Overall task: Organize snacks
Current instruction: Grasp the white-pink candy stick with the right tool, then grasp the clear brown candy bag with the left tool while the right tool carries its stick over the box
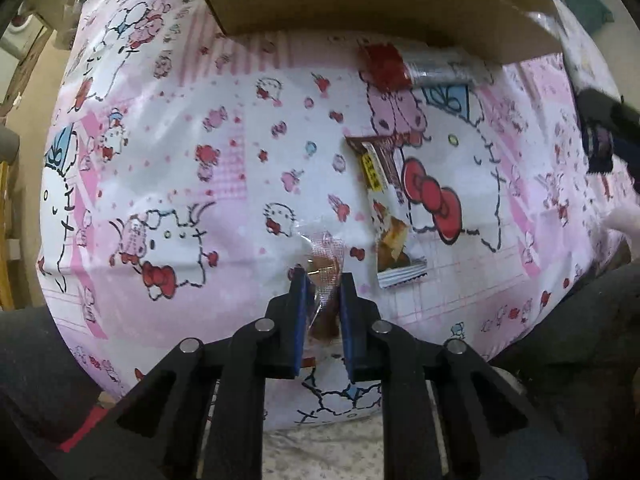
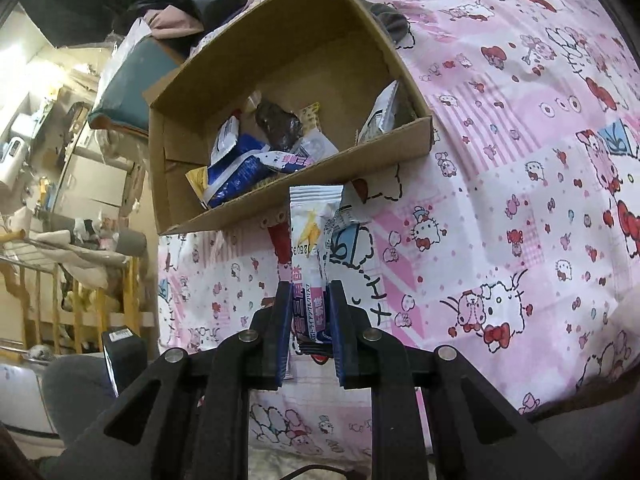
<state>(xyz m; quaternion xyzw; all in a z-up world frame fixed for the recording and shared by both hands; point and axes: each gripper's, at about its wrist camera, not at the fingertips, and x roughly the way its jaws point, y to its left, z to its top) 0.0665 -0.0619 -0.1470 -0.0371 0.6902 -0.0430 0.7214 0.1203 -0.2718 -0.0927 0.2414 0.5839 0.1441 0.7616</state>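
Pinching clear-wrapped brown snack (image 1: pixel 325 276): left gripper (image 1: pixel 323 280), over pink printed sheet (image 1: pixel 224 184), open room leftward. Right gripper (image 2: pixel 308 292) clamps white-pink packet (image 2: pixel 310 240), Japanese print, below cardboard box (image 2: pixel 280 128) front edge.

The sheet (image 1: pixel 224 128) is pink and white, with checked pink panels and a print of cartoon cats, red bows, small red and pink flowers and pale blue ribbons outlined in black. The cardboard box (image 2: pixel 384 140) at its far edge is plain brown. The left gripper (image 1: pixel 323 280) is black with blue pads, and between them sits a clear wrapper (image 1: pixel 325 268) showing a brown sweet. Near it on the sheet lies a packet (image 1: pixel 386 216) in brown, yellow and white. The right gripper (image 2: pixel 308 292) has the same black and blue, closed on a white sachet (image 2: pixel 310 232) with a yellow mark and pink and dark blue lettering. Inside the box, wrappers (image 2: pixel 248 164) are blue, white, dark brown and yellow.
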